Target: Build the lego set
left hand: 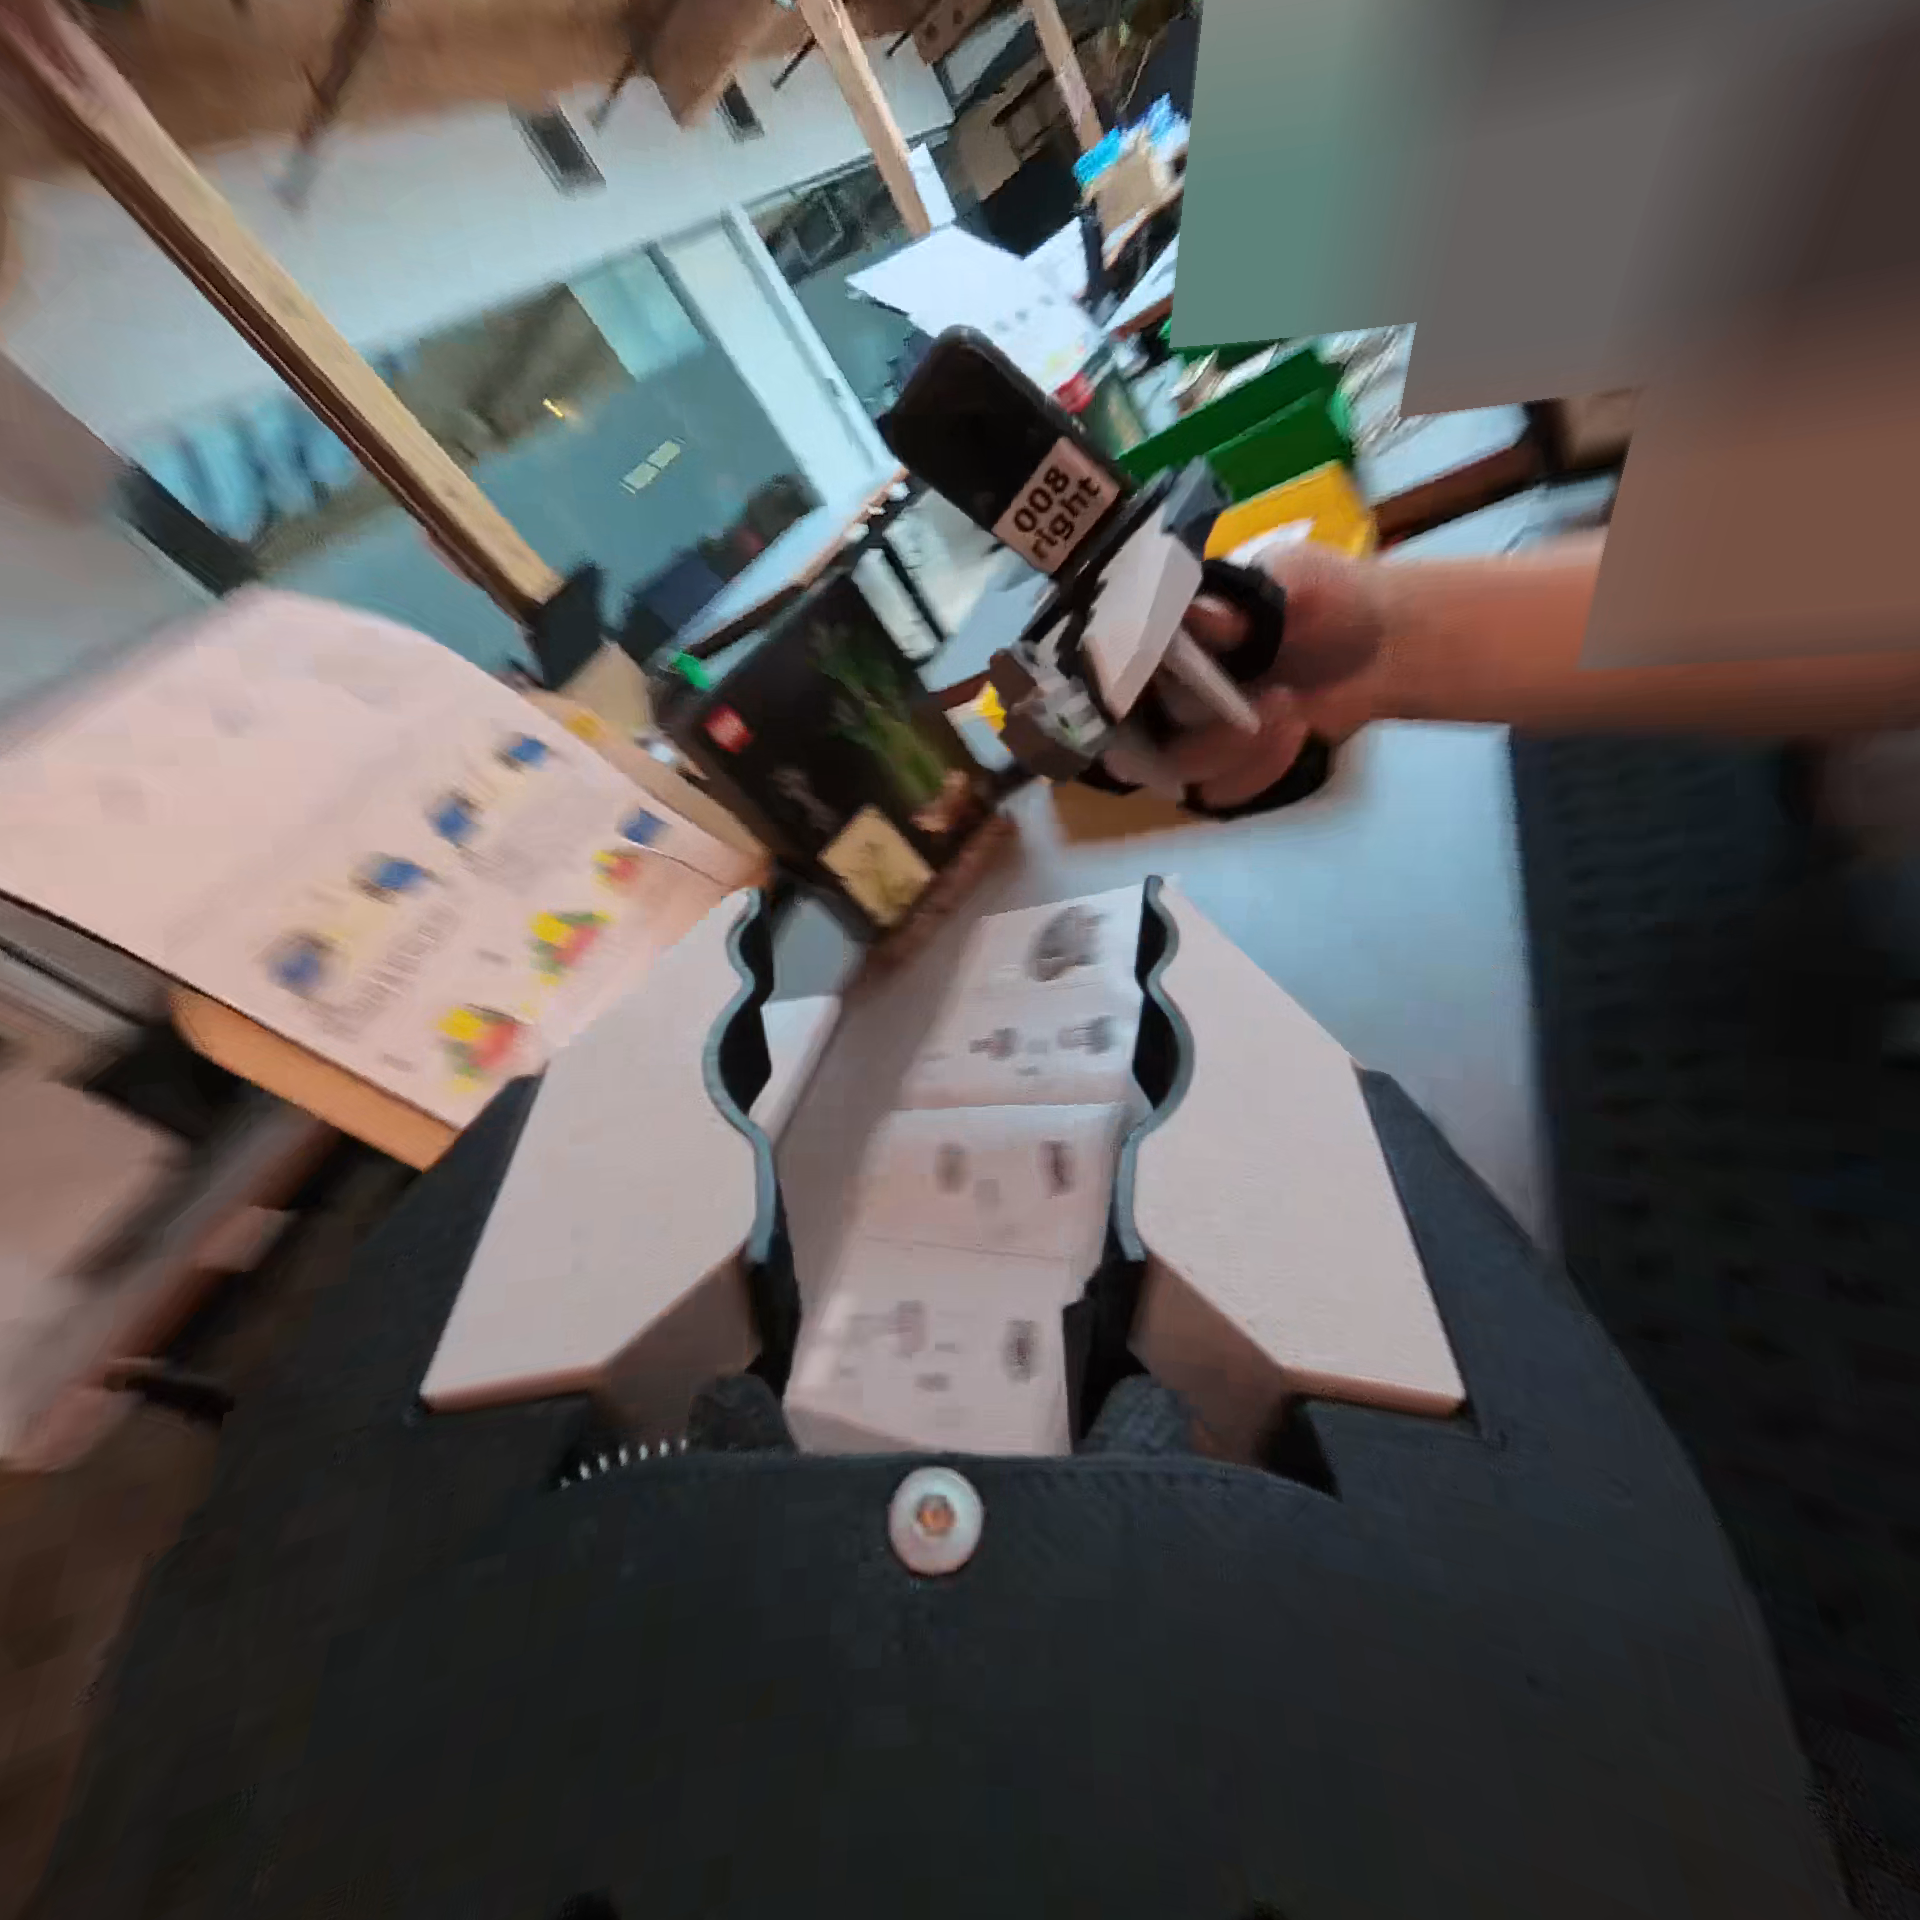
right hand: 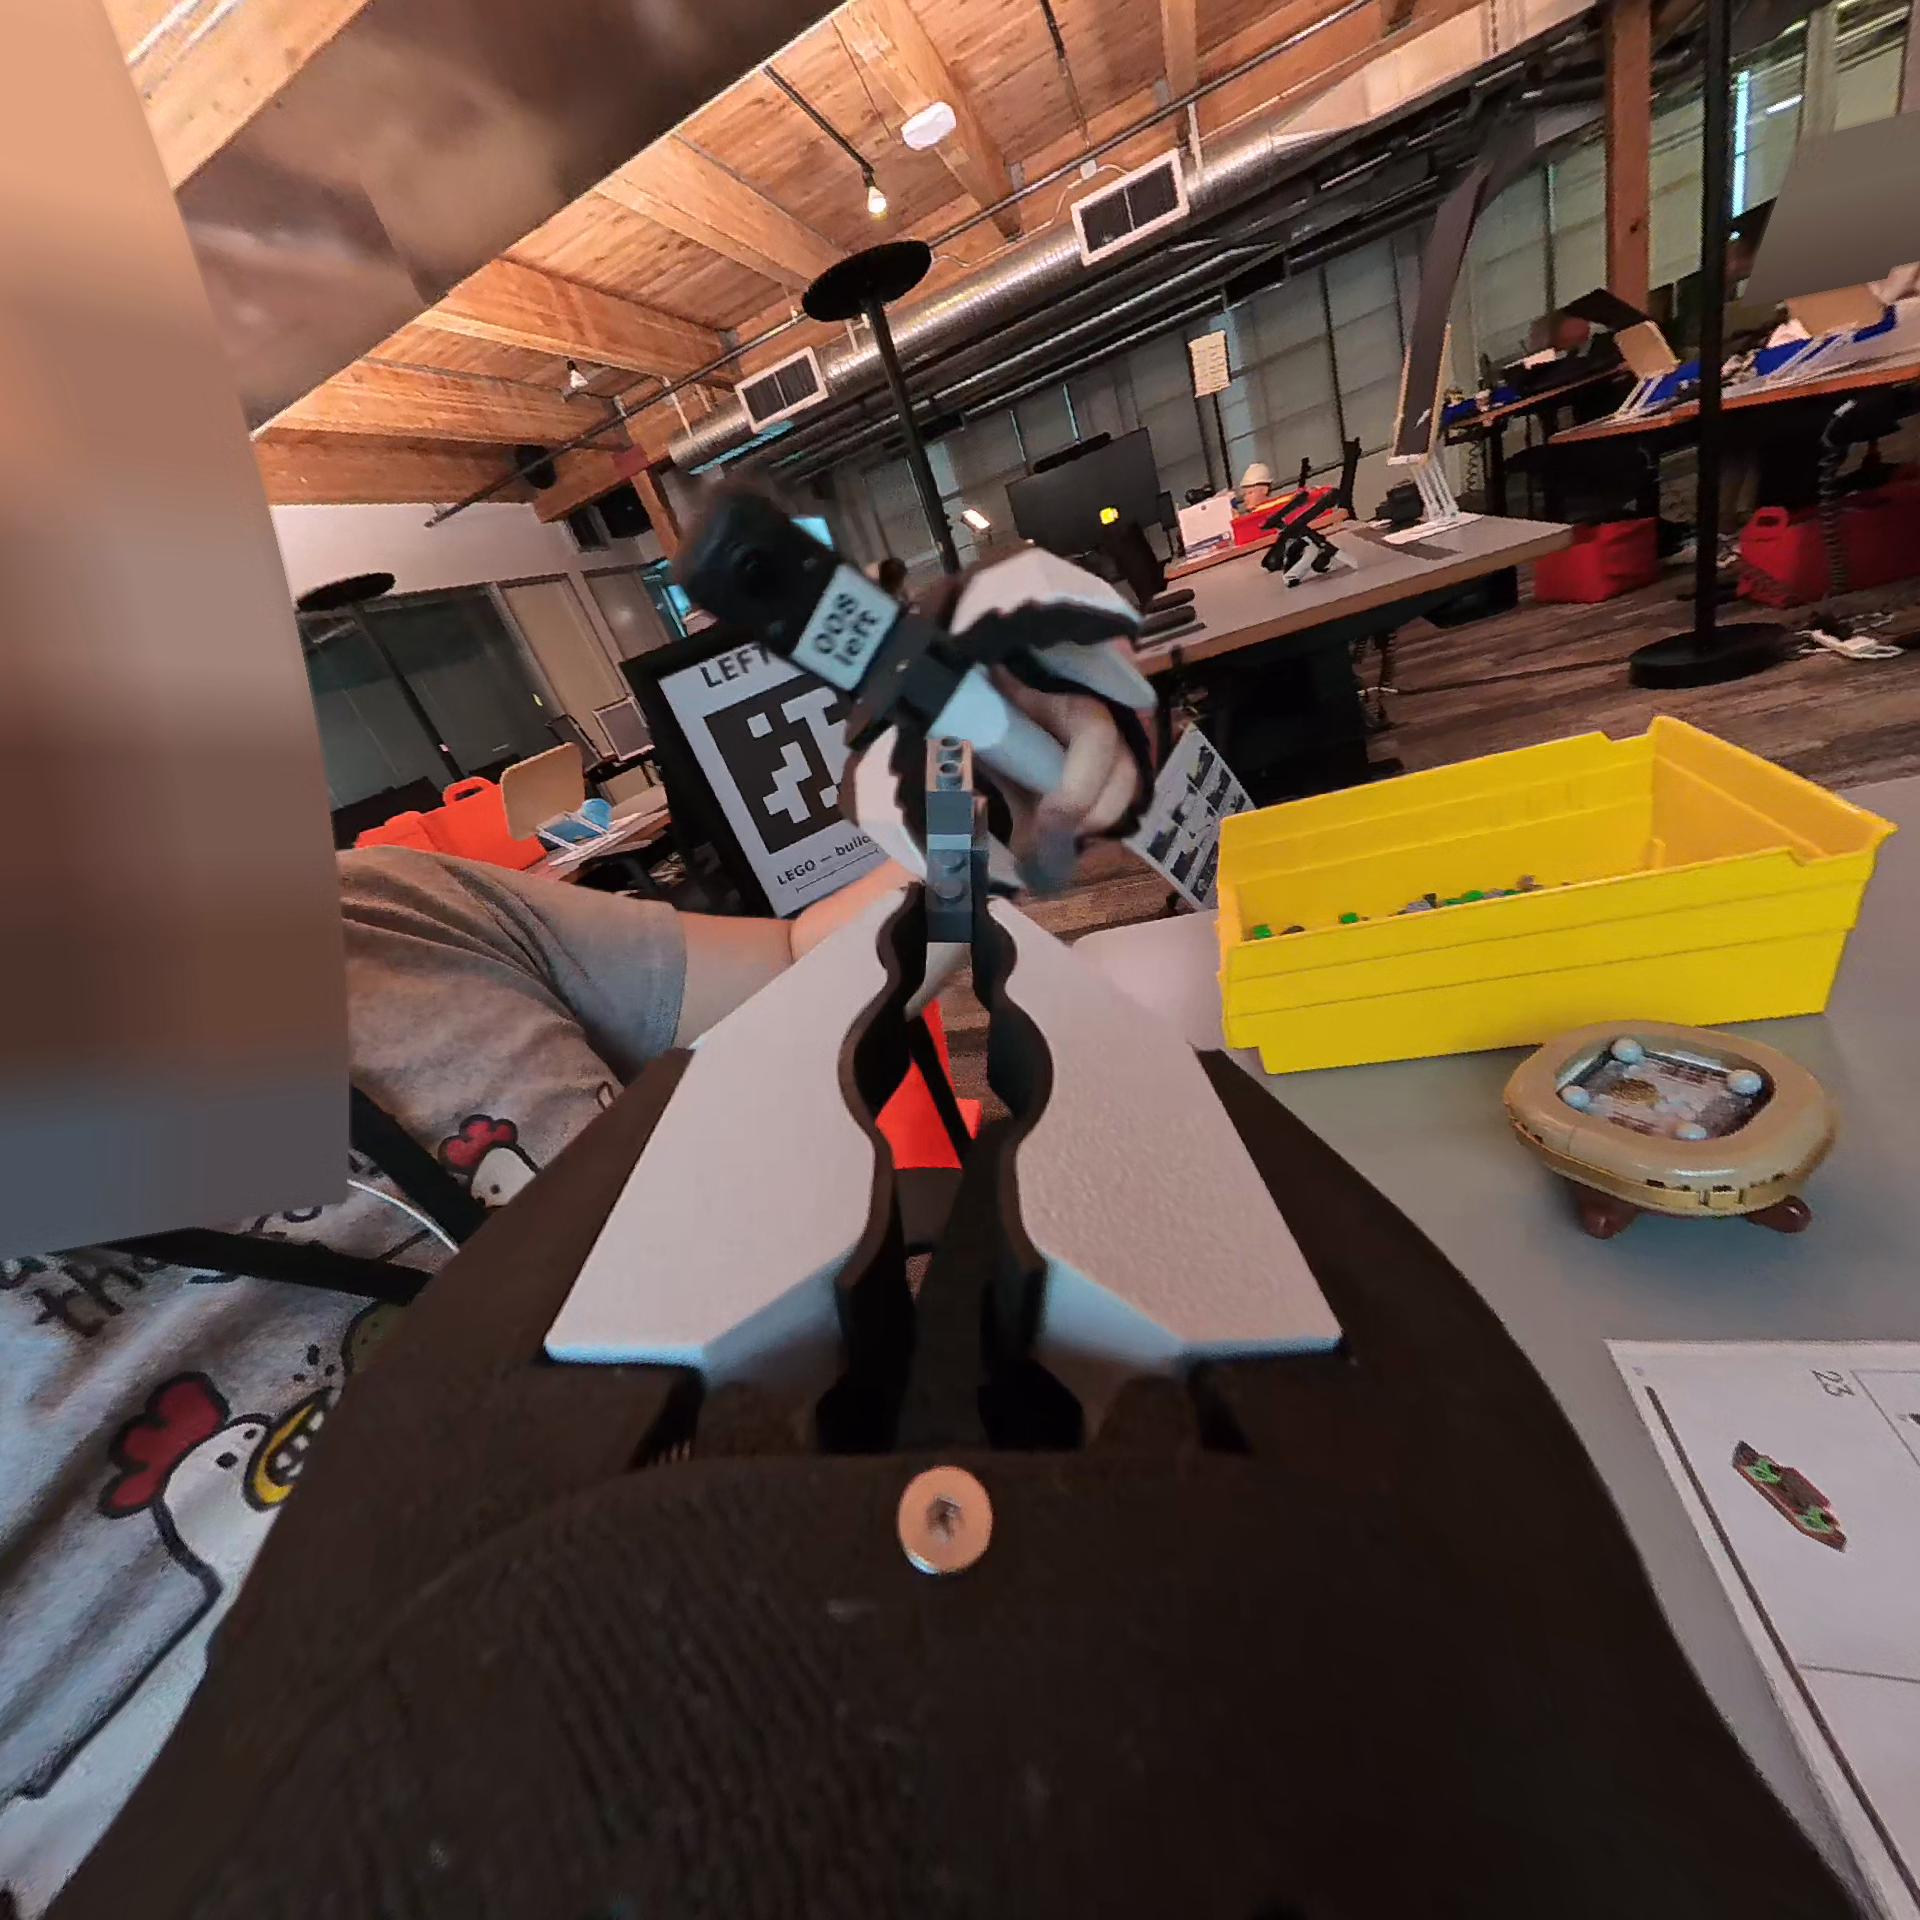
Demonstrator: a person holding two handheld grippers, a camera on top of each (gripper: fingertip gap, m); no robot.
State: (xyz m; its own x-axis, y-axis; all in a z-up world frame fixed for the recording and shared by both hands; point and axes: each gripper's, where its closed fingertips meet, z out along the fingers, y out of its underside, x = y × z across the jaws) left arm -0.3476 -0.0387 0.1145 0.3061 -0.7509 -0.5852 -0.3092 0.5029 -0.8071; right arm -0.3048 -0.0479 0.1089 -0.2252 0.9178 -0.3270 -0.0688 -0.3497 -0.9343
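Note:
My right gripper [right hand: 951,914] is shut on a small dark grey Lego piece [right hand: 951,831] that stands upright out of its fingertips, studs facing me. My left gripper [left hand: 951,914] is open and empty, held above an open instruction booklet [left hand: 997,1195] on the grey table; this view is motion-blurred. Each gripper shows in the other's view, held by a hand: the right one [left hand: 1049,707] ahead of the left, the left one [right hand: 940,717] blurred just behind the grey piece. A tan round Lego build [right hand: 1662,1112] on brown feet sits on the table to the right.
A yellow bin [right hand: 1538,935] with small loose pieces stands behind the tan build. An instruction page [right hand: 1787,1558] lies at the near right. A black Lego box [left hand: 831,769] and a large printed sheet [left hand: 312,831] are on the left. A person's torso is close by on the left. The tan round Lego build [right hand: 1662,1112] lies around 30 centimeters away from my left fingertips.

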